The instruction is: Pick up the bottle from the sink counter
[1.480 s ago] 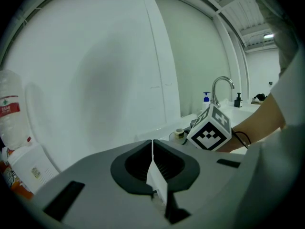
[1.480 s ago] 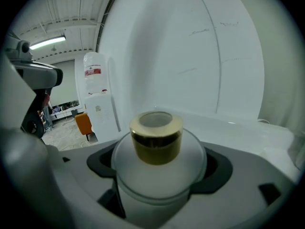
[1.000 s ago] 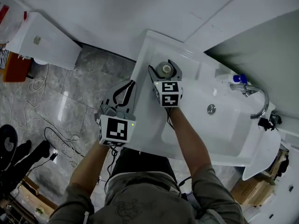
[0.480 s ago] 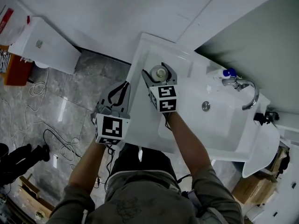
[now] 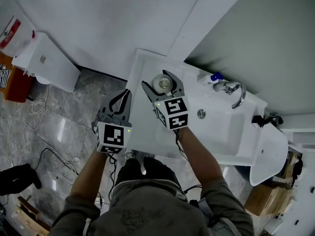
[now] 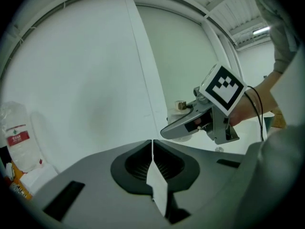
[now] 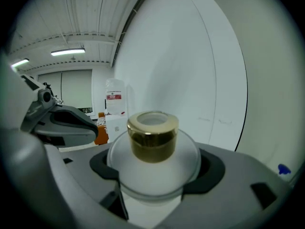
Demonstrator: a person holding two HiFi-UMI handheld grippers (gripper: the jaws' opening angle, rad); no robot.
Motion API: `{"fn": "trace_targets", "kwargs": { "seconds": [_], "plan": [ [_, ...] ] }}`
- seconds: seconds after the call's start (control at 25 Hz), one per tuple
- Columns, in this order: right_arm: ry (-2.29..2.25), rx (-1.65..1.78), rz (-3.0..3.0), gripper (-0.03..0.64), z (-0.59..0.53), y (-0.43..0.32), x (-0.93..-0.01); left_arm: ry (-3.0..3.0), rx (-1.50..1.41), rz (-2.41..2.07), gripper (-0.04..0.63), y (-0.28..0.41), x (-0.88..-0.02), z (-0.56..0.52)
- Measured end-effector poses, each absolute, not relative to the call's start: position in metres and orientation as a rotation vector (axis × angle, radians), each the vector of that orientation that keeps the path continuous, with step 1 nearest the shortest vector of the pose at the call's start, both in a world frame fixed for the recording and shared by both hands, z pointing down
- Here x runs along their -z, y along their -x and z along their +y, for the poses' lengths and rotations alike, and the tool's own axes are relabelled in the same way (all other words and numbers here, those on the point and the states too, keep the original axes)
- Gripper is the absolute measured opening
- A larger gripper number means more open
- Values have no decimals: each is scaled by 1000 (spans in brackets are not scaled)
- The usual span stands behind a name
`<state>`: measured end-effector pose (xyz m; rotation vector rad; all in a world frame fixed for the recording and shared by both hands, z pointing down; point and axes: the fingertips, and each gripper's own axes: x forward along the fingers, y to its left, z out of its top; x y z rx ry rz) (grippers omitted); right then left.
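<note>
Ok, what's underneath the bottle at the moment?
In the head view the white sink counter lies around the bottle, gripped by the right tongs. Its base is covered by its own body, so contact with the counter can't be seen.

- you have no word or number here that can be read.
- the white bag (image 6: 15,144) at your far left carries a red label (image 6: 18,137) with pale print, too small to read.
- the marker cubes (image 5: 172,113) show only black-and-white squares, no letters or digits.
</note>
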<state>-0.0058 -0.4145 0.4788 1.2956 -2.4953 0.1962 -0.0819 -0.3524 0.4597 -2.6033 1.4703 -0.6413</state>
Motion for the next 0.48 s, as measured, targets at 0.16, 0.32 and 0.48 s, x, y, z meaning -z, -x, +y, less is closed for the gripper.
{"fn": "trace_targets", "kwargs": {
  "seconds": [0.16,0.32,0.48],
  "plan": [
    [-1290,-157,-2533,354,-393,0,-431,2566,604,1434,21,76,-424,-341],
    [-1296,-102,-2552,354,-369,-6,-390,2567,535,1396,21,72,-388,-325],
    [-1320,-46,-2566,354,-345,-13,-352,2550,448,1357,21,70,-348,-308]
  ]
}}
